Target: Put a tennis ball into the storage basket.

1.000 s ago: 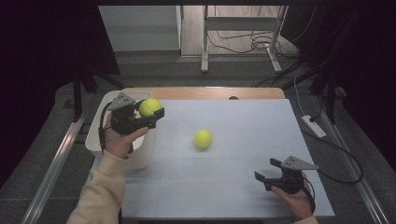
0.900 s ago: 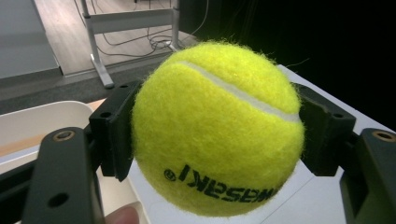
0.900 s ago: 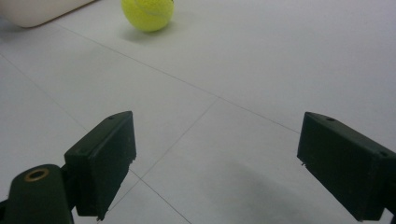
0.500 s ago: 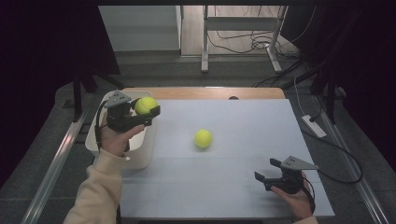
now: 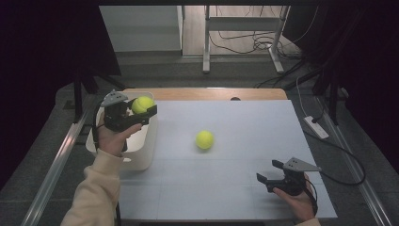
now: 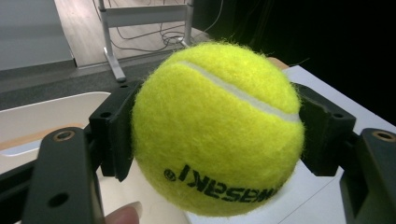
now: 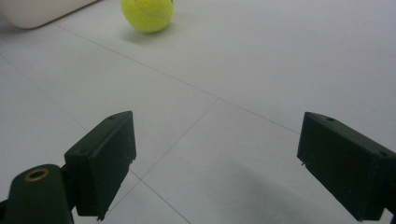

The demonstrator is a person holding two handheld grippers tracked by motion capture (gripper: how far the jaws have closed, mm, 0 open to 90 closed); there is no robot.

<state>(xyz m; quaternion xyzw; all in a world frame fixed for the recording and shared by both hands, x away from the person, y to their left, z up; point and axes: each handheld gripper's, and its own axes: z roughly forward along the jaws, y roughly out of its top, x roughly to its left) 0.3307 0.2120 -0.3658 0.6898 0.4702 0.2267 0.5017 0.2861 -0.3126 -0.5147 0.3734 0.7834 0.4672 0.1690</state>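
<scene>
The left tongs pinch a tennis ball across its middle, holding it above the white bin at the table's left edge. The ball looks light and fuzzy, springy under pressure, so a hold across its widest part should keep it from squirting out. A second ball lies mid-table, well apart. The right tongs rest near the front right corner, spread wide with nothing between them.

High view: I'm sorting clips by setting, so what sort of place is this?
Probably a lab recording station: a white table ringed by dark curtains, loose cables on the floor behind, and a power strip alongside.
</scene>
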